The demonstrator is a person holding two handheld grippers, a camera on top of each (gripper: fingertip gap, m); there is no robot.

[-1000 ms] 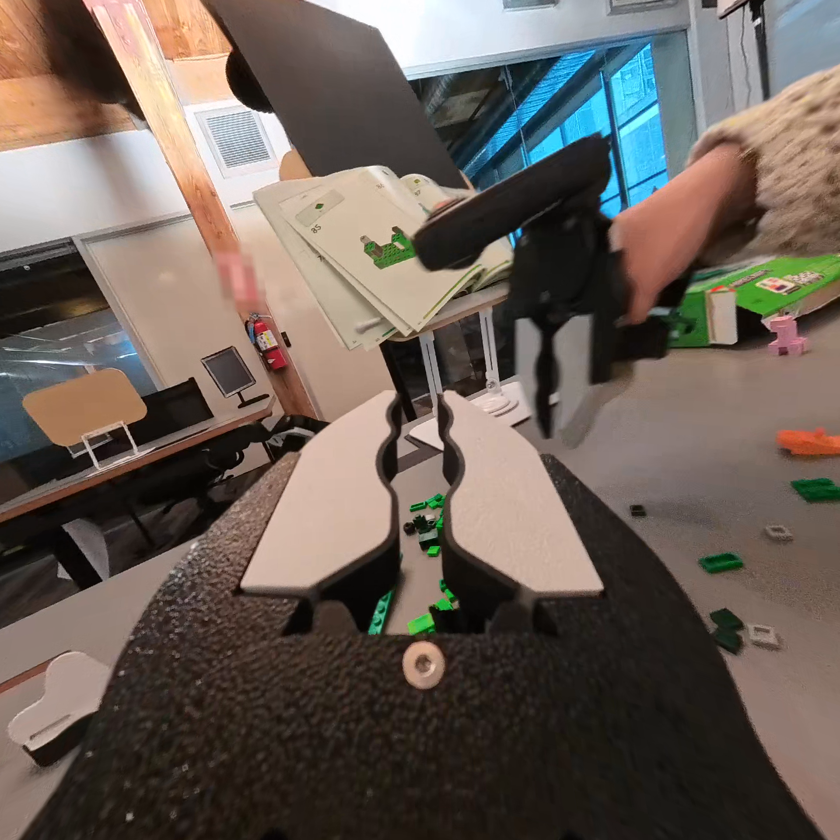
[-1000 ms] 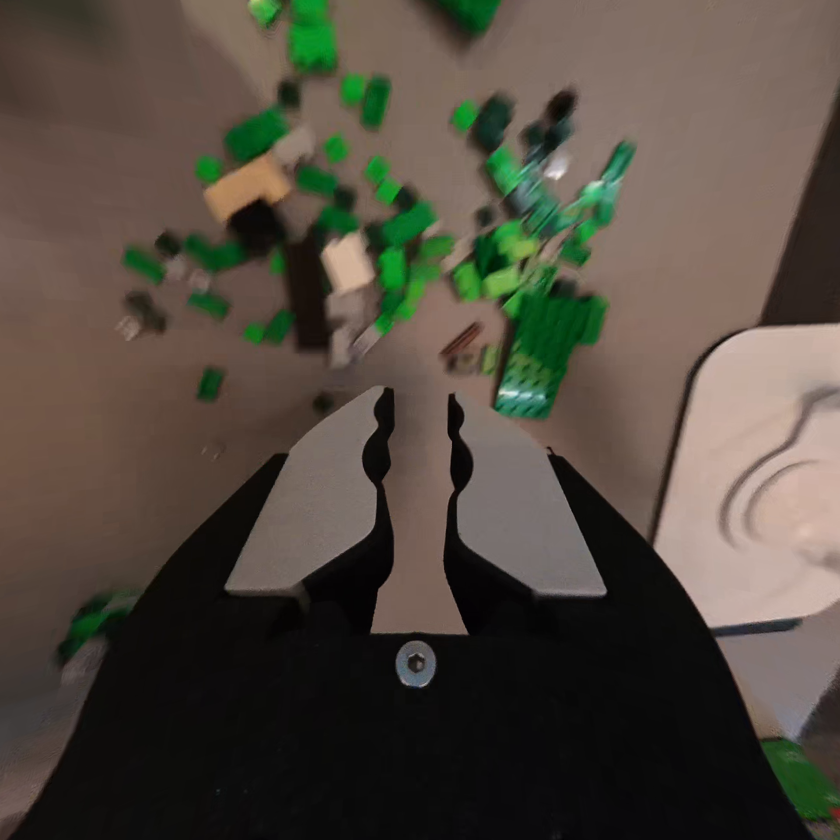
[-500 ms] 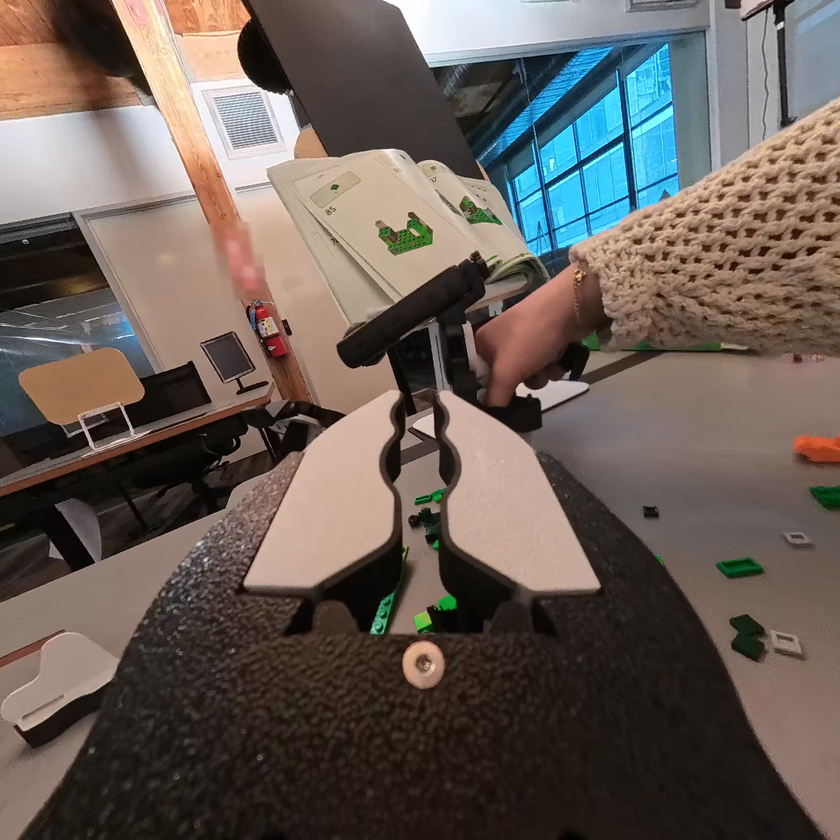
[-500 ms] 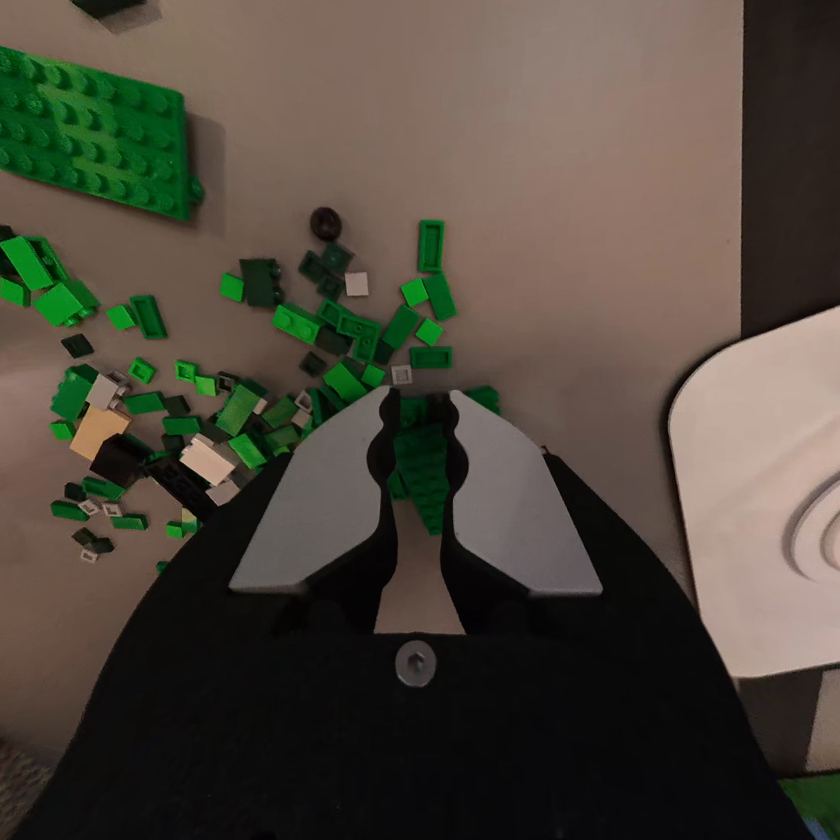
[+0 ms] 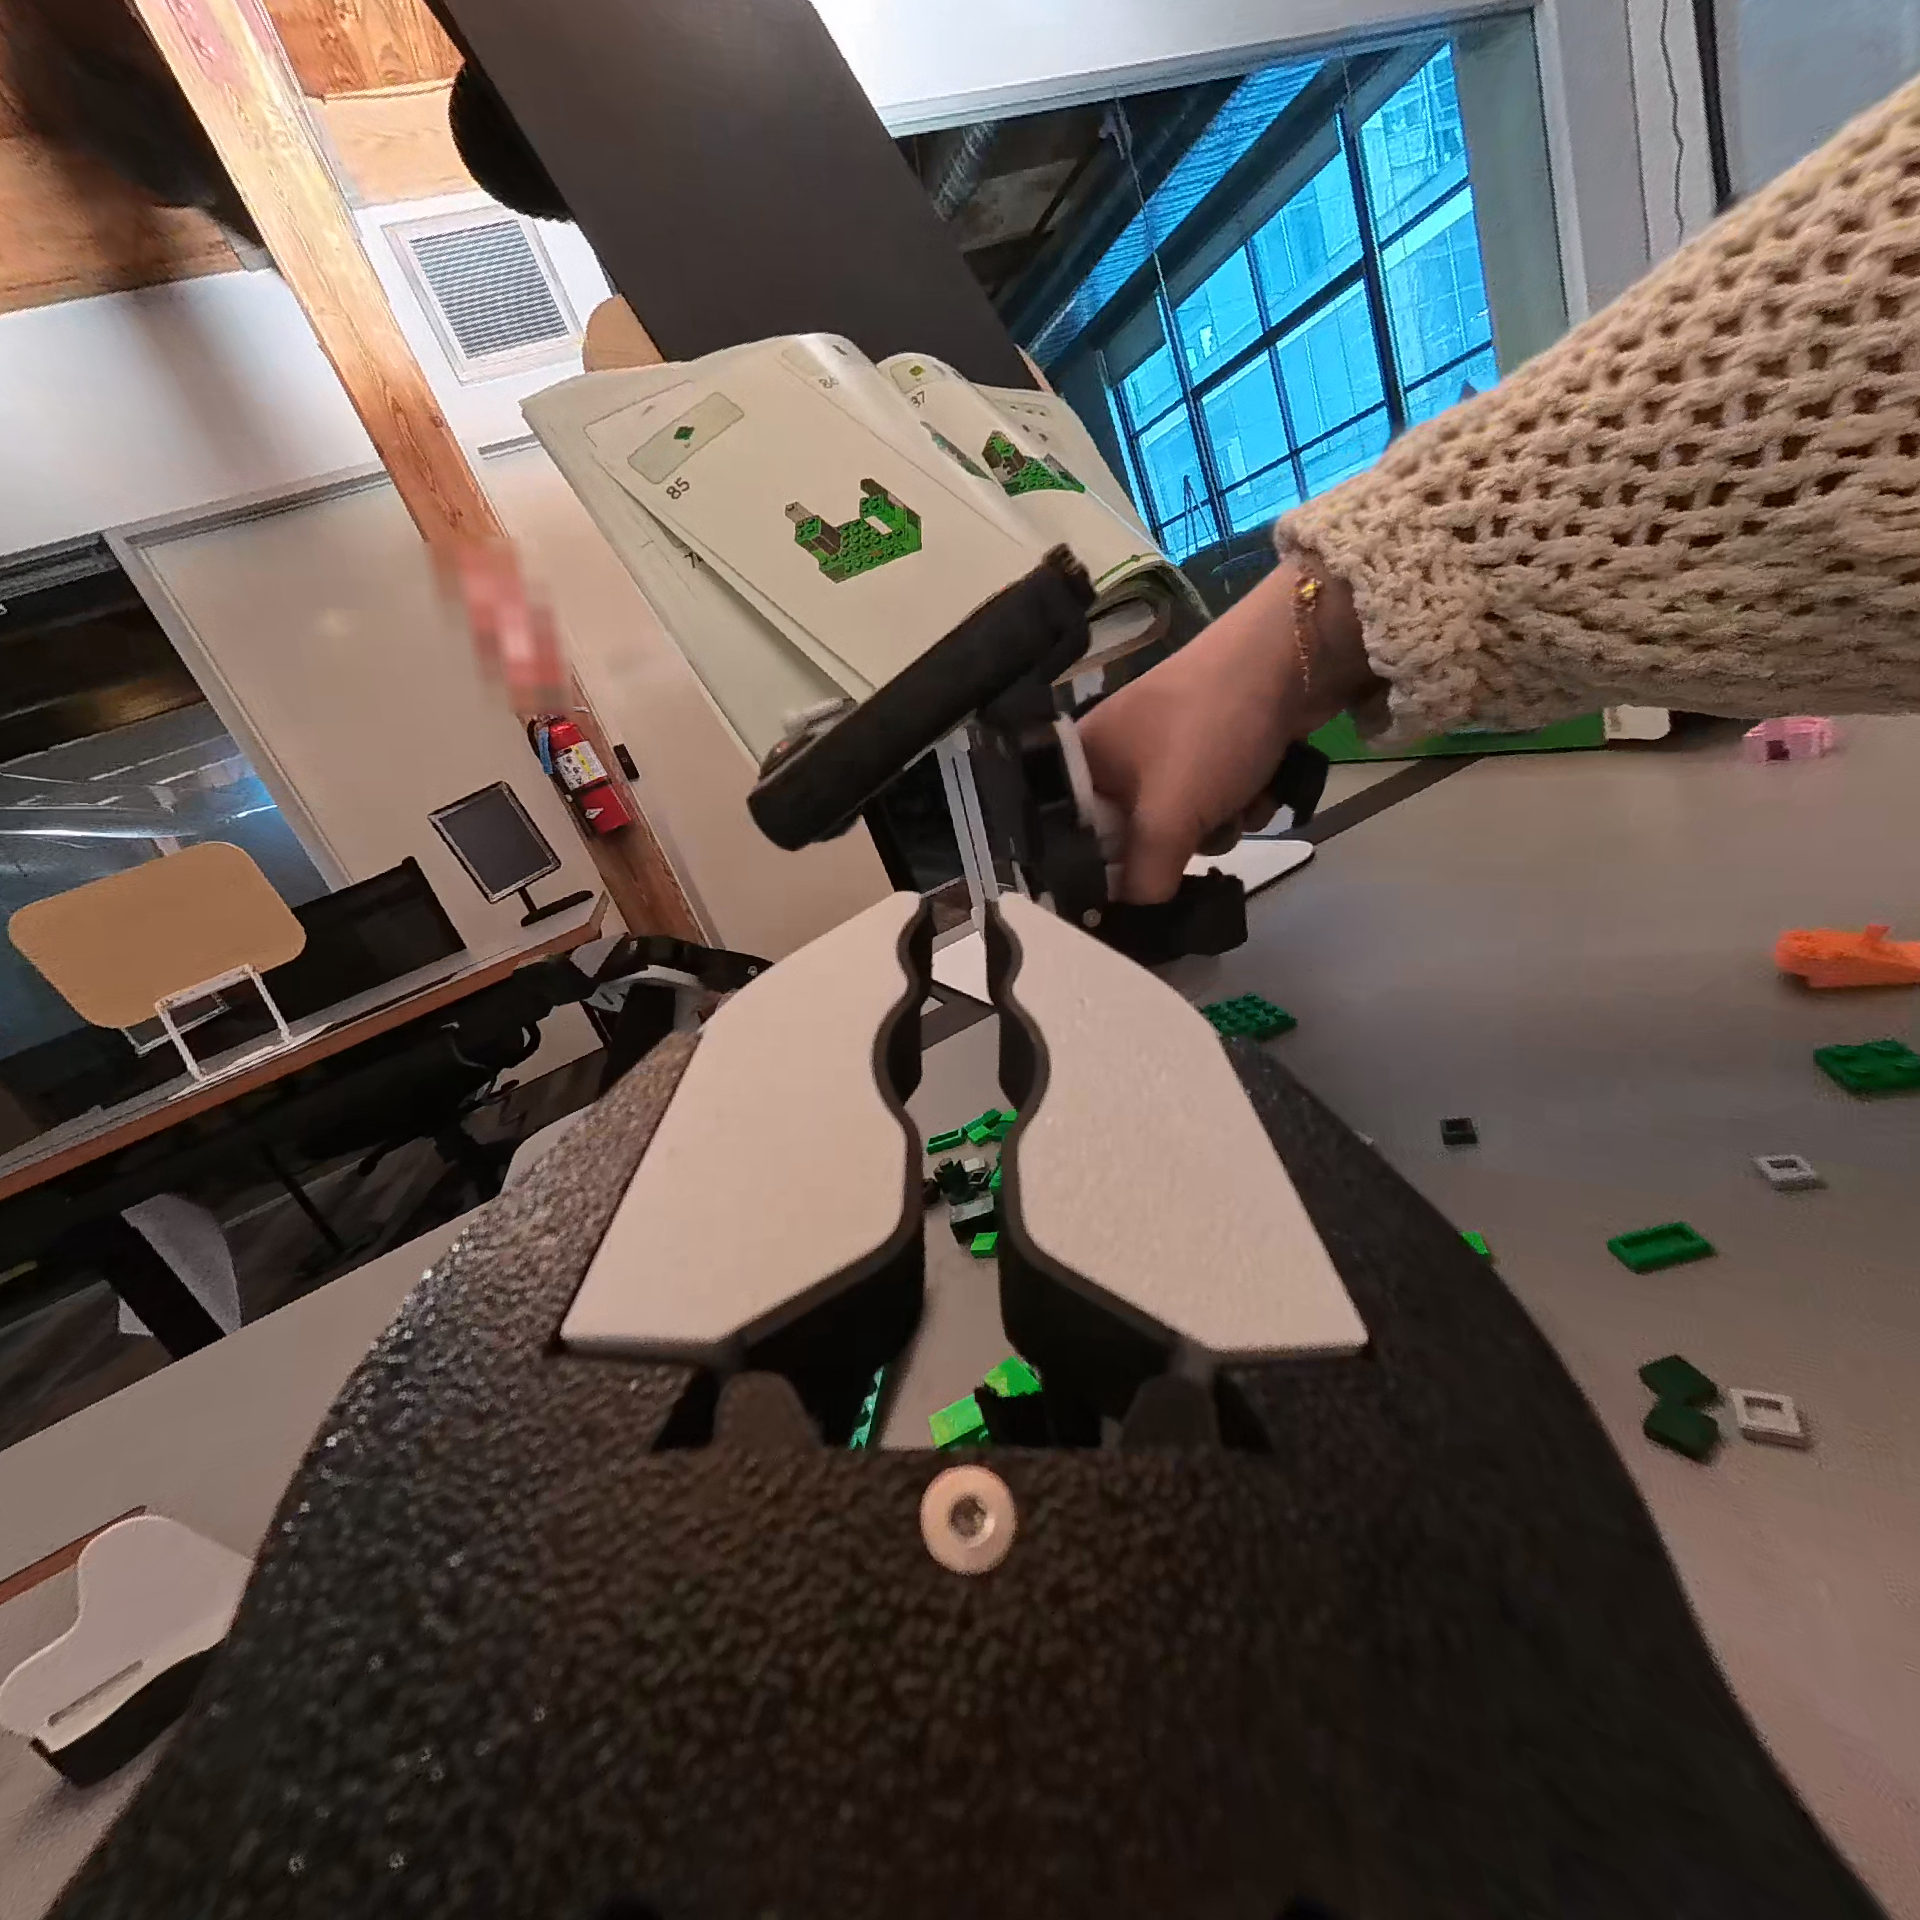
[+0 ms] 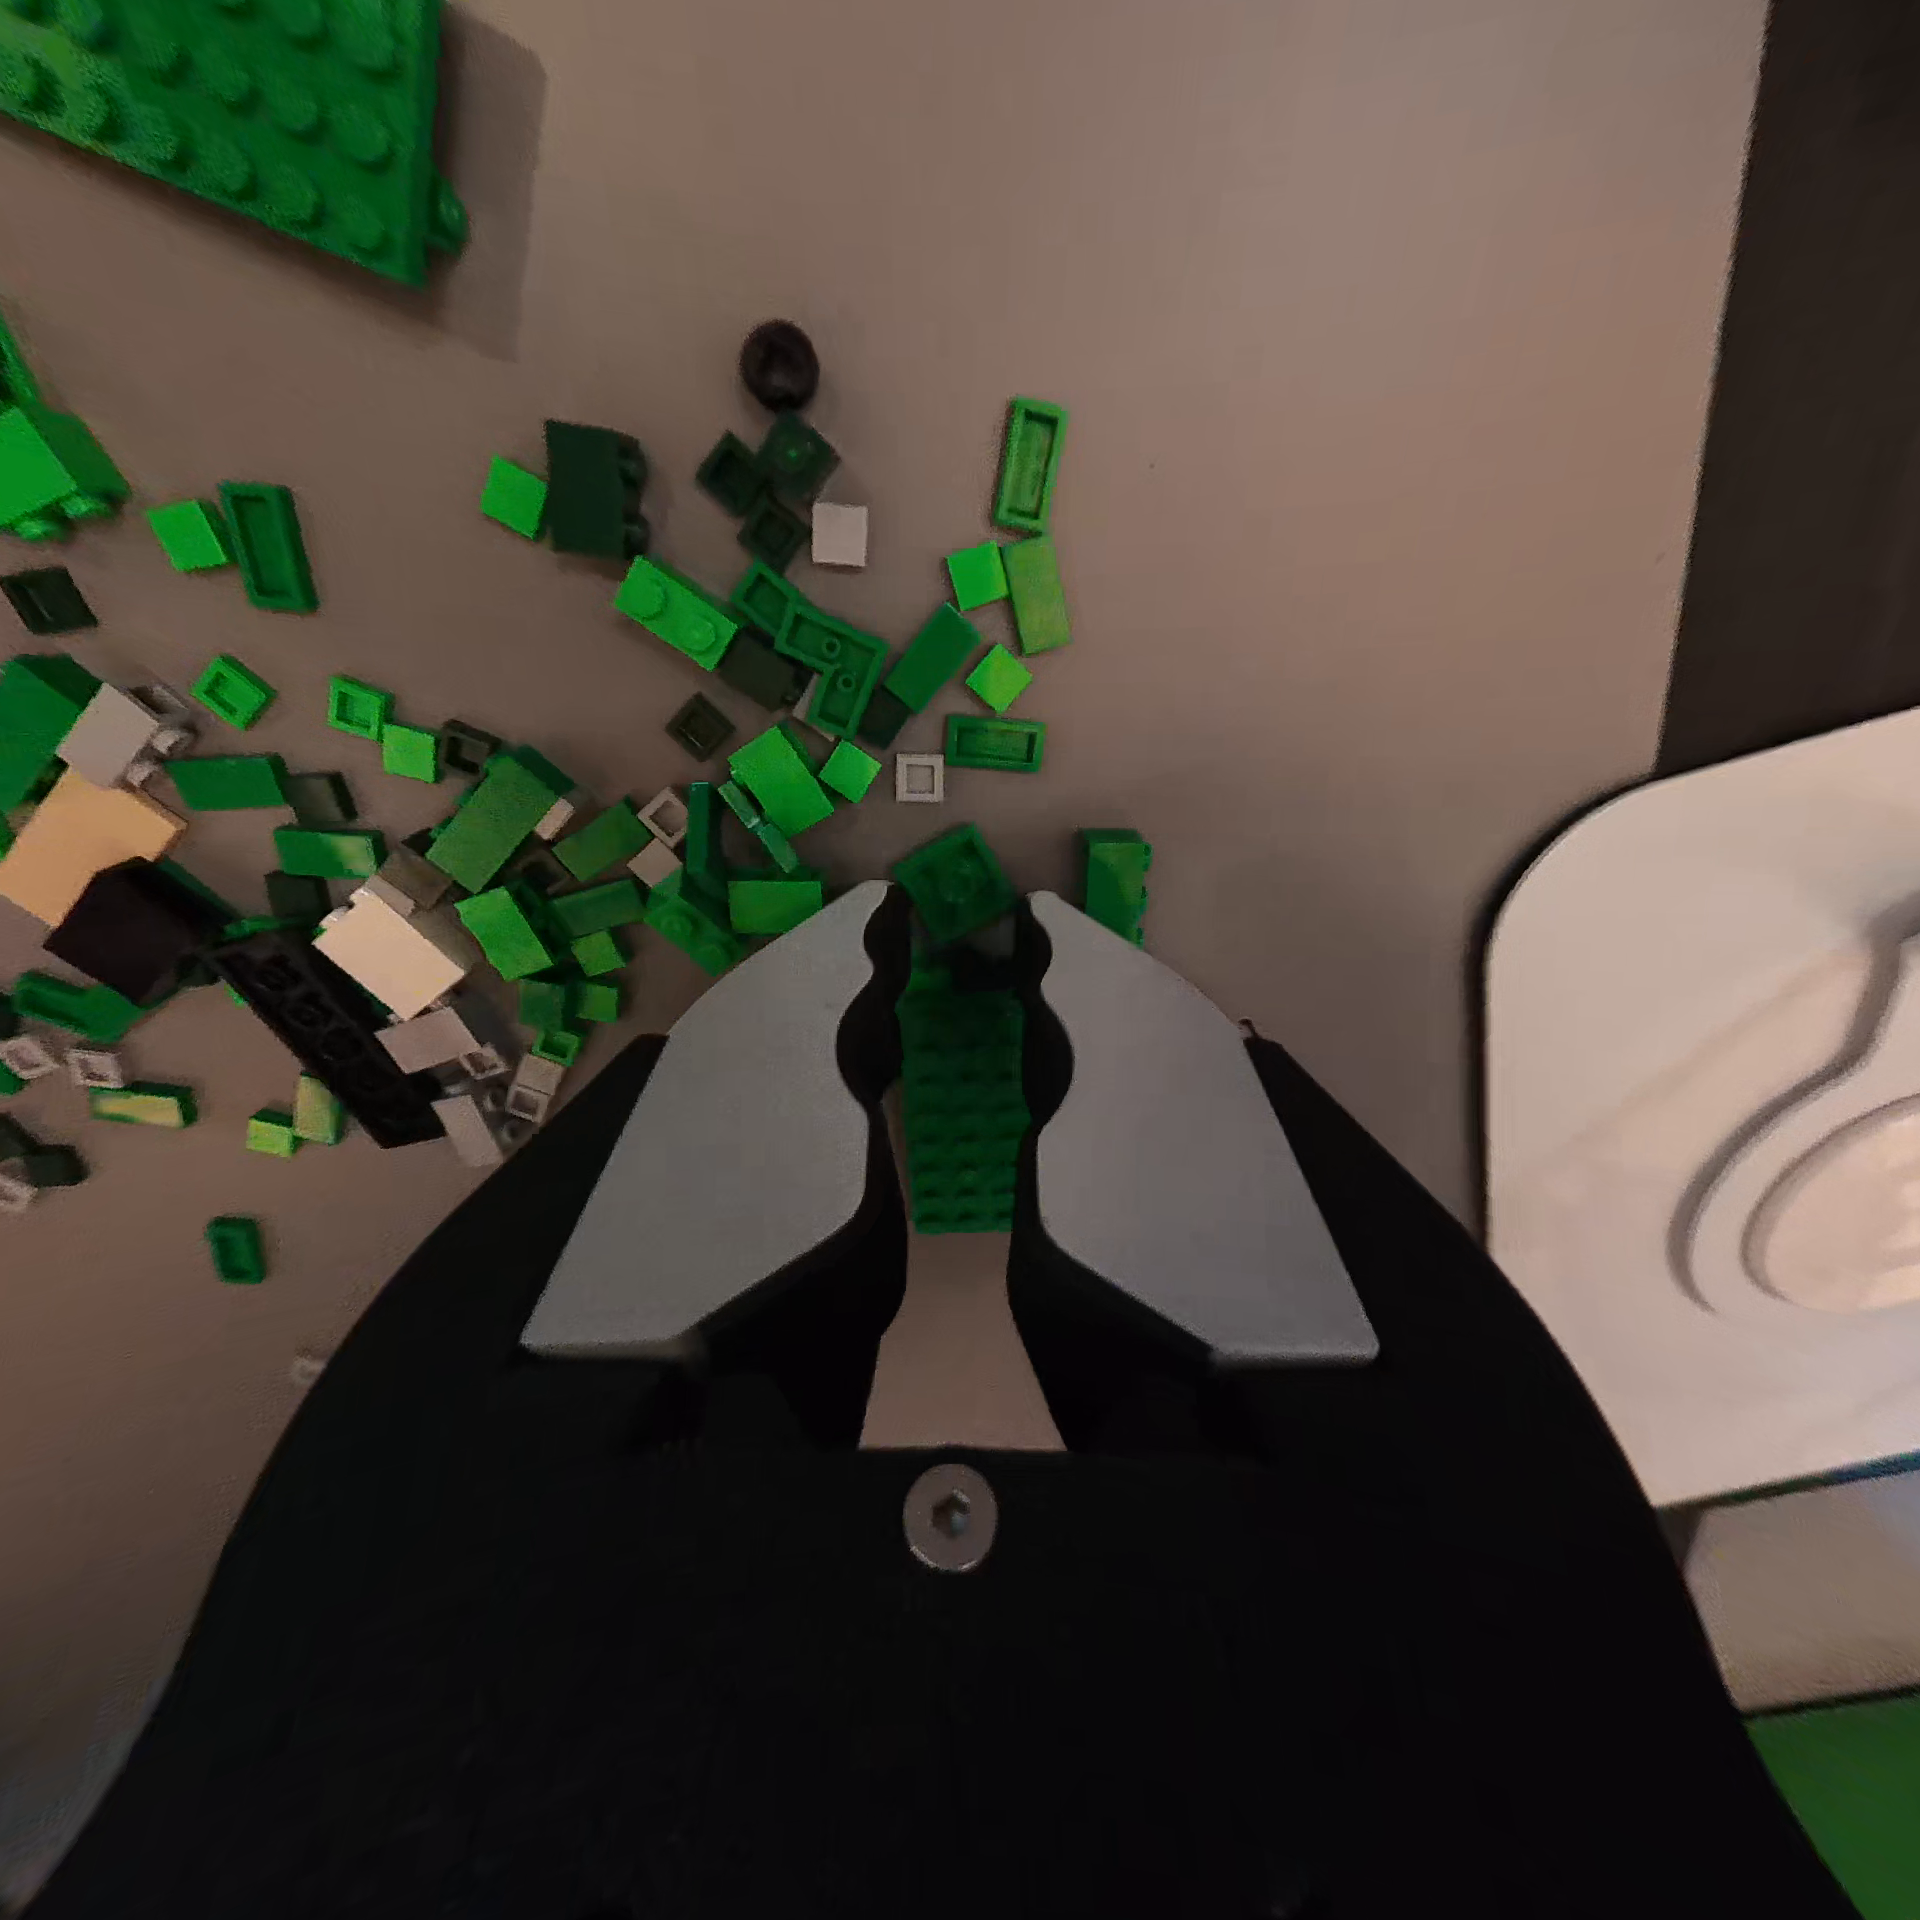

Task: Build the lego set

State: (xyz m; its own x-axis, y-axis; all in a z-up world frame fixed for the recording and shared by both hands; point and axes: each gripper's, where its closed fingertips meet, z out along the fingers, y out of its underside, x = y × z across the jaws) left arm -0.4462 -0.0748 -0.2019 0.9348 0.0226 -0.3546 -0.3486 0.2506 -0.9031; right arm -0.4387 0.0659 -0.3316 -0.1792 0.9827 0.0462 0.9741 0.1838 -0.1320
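My right gripper hangs narrowly parted over a long green studded plate, whose strip shows in the gap; whether my fingers touch it I cannot tell. My left gripper is likewise narrowly parted and empty. Loose green pieces scatter across the grey table beyond, beside a large green baseplate.

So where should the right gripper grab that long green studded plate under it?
Across its two long edges, coming straight down: the long green plate lies flat and narrow between the right gripper fingers, already lined up lengthwise with the gap.
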